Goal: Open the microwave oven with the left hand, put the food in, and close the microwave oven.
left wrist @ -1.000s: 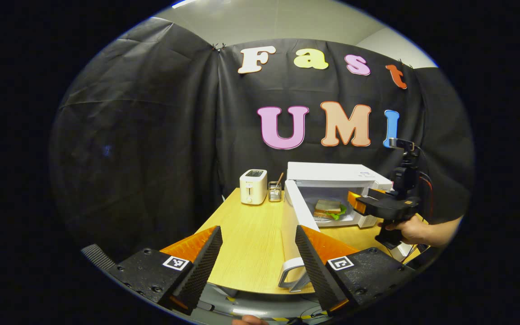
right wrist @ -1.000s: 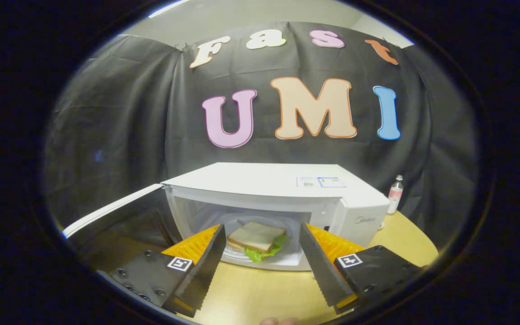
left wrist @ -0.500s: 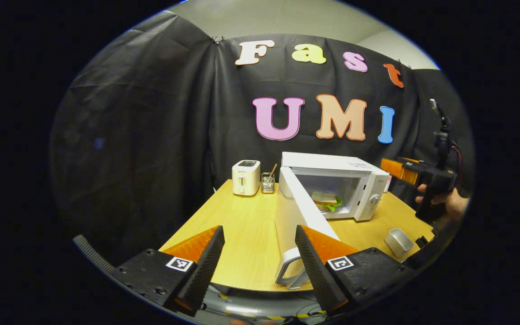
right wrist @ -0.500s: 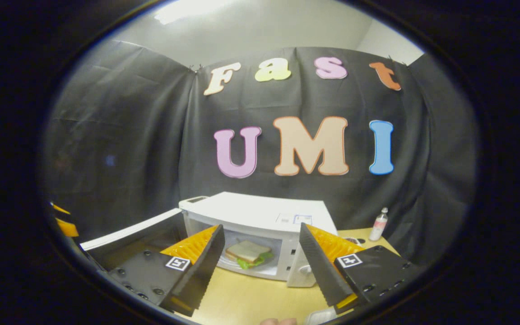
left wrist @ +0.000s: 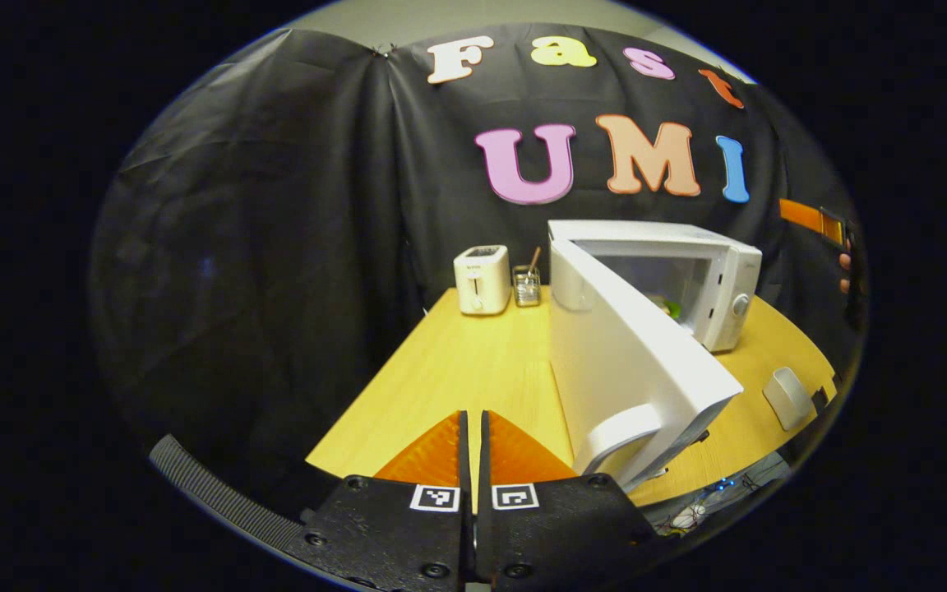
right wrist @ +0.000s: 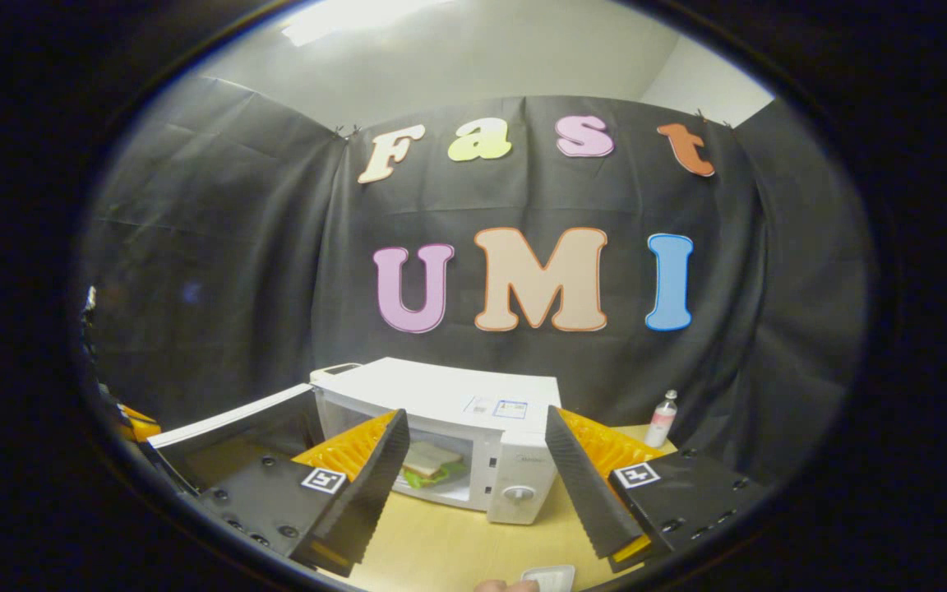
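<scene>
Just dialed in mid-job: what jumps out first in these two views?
The white microwave at the back right of the wooden table stands out, its door swung wide toward the camera. Inside sits the sandwich, seen in the right gripper view between the open right gripper. The left gripper is shut on nothing, just left of the door handle.

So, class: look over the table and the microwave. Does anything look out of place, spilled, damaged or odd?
Nothing looks spilled or damaged. The one unfinished thing is the microwave door, which hangs wide open with the sandwich already inside the microwave. The toaster stands upright on the table.
</scene>
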`<action>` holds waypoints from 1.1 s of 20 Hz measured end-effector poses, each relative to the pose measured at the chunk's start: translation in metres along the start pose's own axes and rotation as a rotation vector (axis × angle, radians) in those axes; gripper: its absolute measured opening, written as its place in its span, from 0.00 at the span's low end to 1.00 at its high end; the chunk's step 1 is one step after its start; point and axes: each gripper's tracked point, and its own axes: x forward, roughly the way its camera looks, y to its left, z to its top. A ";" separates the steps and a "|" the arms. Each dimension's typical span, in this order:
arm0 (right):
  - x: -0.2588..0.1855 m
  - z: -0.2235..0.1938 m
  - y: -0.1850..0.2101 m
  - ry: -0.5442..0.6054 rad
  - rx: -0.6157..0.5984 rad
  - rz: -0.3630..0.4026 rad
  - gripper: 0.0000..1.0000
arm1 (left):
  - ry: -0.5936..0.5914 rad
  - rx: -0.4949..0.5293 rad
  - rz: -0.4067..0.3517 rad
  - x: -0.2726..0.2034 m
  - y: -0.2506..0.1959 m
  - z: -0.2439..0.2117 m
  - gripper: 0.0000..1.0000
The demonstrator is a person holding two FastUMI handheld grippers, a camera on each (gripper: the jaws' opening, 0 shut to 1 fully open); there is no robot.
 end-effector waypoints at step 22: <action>-0.030 0.007 -0.071 0.010 -0.037 -0.160 0.96 | 0.076 0.153 -0.280 0.018 -0.137 -0.035 0.00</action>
